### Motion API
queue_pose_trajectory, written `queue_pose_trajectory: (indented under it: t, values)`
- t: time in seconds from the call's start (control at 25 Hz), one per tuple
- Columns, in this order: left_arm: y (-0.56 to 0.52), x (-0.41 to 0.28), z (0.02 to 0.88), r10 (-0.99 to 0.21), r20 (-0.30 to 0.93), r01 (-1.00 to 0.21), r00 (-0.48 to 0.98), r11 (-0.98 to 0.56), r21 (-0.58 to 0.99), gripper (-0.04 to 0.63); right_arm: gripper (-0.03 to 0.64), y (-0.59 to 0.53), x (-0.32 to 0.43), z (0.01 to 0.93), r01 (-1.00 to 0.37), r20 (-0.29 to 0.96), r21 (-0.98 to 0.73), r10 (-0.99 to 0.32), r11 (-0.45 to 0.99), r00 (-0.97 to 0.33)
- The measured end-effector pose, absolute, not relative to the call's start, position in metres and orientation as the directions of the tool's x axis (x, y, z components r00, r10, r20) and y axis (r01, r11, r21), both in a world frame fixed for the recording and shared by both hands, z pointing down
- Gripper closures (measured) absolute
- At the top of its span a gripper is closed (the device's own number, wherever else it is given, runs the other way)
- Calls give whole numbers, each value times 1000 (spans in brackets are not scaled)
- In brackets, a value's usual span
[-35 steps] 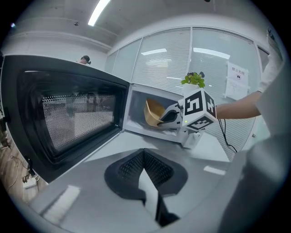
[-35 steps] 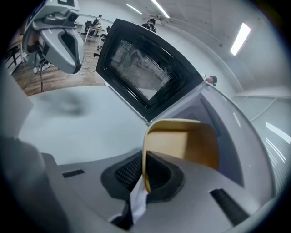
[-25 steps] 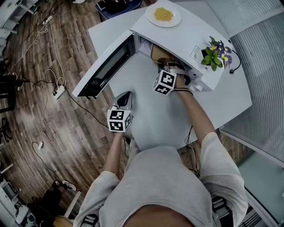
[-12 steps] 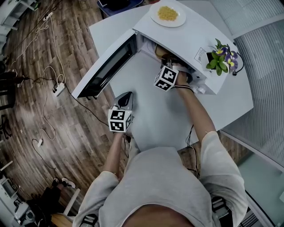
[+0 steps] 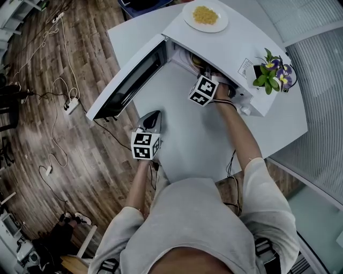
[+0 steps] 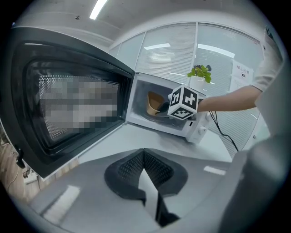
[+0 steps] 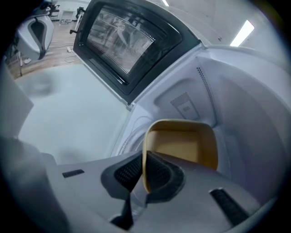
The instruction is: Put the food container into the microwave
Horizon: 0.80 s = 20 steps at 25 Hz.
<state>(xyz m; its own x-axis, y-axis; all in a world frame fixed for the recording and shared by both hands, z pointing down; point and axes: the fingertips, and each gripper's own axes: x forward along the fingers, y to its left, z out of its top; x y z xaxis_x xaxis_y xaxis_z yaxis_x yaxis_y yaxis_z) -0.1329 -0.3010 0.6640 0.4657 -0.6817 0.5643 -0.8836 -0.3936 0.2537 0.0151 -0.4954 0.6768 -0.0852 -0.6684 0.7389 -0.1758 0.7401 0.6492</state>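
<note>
The white surface (image 5: 187, 144) carried the microwave (image 5: 228, 51), which stood at its far side. The microwave's door (image 5: 127, 81) was swung fully open to the left, with the dark window facing the person.

The right tool (image 7: 142, 170) reached into the open cavity, and its marker cube was just at the opening. Its jaws were clamped on the near wall of the food container (image 7: 182, 145): one pad lay outside the wall and the other inside, with the thin rim standing up between them. The container was a tan, empty tray with rounded corners. It stretched away from the tool toward the back wall of the cavity, so it was already inside the microwave, above the round turntable. Whether its bottom touched the turntable, I could not tell.

The left tool (image 6: 144, 157) was near the front edge of the surface, well apart from the microwave, pointing toward it. Its jaws were together with nothing between them.

On top of the microwave lay a white plate (image 5: 205, 16) with yellow food, and at the right end stood a small potted plant (image 5: 273, 72).
</note>
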Motion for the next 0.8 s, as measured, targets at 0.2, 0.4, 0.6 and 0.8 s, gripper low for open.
queue_pose_trajectory:
  t: [0.2, 0.4, 0.6, 0.8]
  values:
    - [-299, -133, 668, -678, 569, -884, 465, -390, 258, 584, 600, -500, 18, 678, -191, 737, 650, -671, 736, -78]
    - [-298, -133, 671, -675, 574, -885, 463, -387, 259, 584, 600, -500, 18, 683, -191, 741, 646, -667, 739, -77]
    - [-297, -134, 672, -675, 574, -885, 463, -383, 263, 584, 533, -500, 18, 685, -211, 749, 633, -658, 745, -77]
    - [-295, -135, 674, -674, 578, -887, 460, -378, 264, 584, 460, -502, 17, 683, -212, 731, 652, -678, 728, -77]
